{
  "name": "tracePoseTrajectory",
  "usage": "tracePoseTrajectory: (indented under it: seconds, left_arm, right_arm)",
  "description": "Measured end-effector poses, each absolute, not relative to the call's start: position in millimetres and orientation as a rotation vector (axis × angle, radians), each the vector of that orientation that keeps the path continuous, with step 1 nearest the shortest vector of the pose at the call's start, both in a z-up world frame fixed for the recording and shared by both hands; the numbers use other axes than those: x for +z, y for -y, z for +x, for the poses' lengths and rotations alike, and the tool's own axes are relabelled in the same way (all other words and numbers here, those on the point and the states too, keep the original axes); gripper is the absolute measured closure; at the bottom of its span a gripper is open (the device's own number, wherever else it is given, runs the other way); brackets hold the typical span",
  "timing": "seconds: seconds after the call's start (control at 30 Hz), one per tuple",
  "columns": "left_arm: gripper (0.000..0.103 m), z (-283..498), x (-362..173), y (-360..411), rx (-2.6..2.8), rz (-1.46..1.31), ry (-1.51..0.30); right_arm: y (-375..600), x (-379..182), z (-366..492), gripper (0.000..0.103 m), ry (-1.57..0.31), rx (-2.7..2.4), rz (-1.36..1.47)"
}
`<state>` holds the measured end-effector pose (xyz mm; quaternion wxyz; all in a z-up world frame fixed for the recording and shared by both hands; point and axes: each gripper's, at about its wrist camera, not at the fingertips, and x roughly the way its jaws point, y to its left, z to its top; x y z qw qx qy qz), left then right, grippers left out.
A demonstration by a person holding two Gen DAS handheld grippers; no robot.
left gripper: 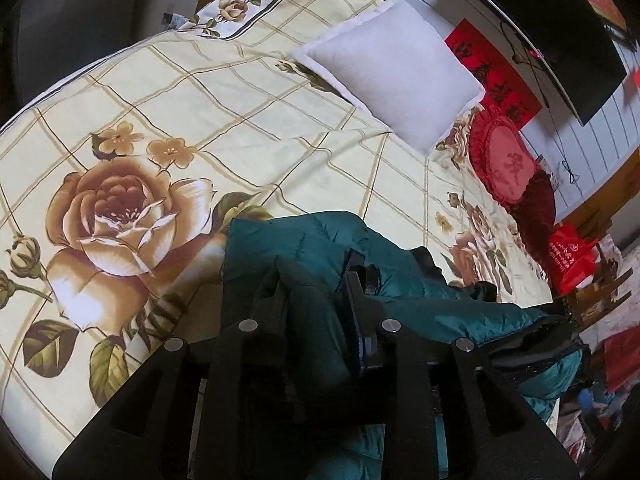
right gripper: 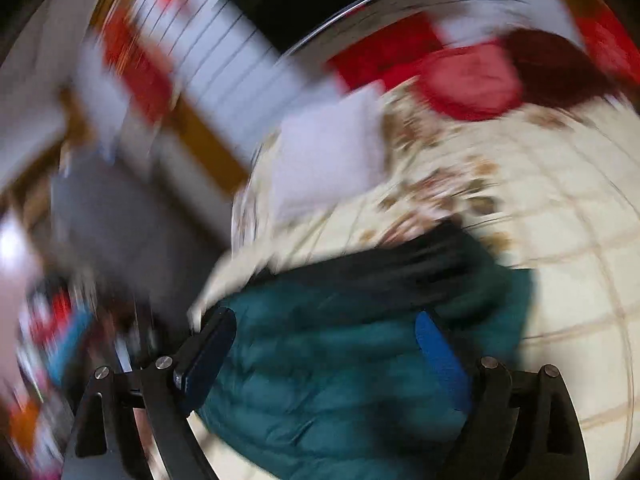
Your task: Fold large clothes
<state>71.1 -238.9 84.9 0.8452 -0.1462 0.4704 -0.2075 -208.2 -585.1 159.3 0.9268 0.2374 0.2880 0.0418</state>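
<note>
Jaws of the left gripper clamp a teal puffer jacket at the bed's near edge; right gripper gapes, so slick fabric could slip free.

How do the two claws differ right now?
The left claw is shut on the teal jacket, with fabric bunched between its fingers; the right claw is wide open and grips nothing. The left view is sharp, the right view is smeared by motion. Both are over the same jacket on the floral bed.
</note>
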Motion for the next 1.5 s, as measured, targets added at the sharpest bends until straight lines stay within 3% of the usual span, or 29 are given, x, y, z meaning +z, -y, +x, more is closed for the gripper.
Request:
tracePoseTrajectory:
  seconds: [0.2, 0.33, 0.4, 0.53, 0.83, 1.27, 1.5]
  left_arm:
    - [0.072, 67.1, 101.3, 222.8, -0.476, -0.363, -0.998]
    - [0.042, 57.1, 129.5, 196.5, -0.489, -0.407, -0.888]
    - [0.035, 50.3, 141.1, 187.9, -0.479, -0.405, -0.832]
    - [0.035, 39.7, 144.9, 199.6, -0.474, -0.308, -0.816]
    - [0.035, 35.6, 110.3, 260.1, -0.431, -0.127, -0.87]
    - [0.031, 55.1, 65.5, 279.4, -0.31, -0.037, -0.885]
    - [0.029, 57.3, 62.3, 282.4, -0.302, -0.03, -0.888]
  right_arm:
    - [492.2, 129.3, -115.7, 0.015, -0.72, 0.015, 0.145]
    - [504.8, 81.8, -74.1, 0.015, -0.805, -0.078, 0.232]
    - [515.3, 71.9, -67.3, 0.015, -0.797, -0.1, 0.271]
    - [520.9, 68.3, -60.7, 0.015, -0.826, -0.113, 0.303]
    - [556.0, 125.0, -117.9, 0.015, -0.74, -0.164, 0.277]
    - [609.8, 60.7, -80.8, 0.012, -0.842, -0.282, 0.223]
    - [613.5, 73.0, -94.8, 0.012, -0.836, -0.277, 0.284]
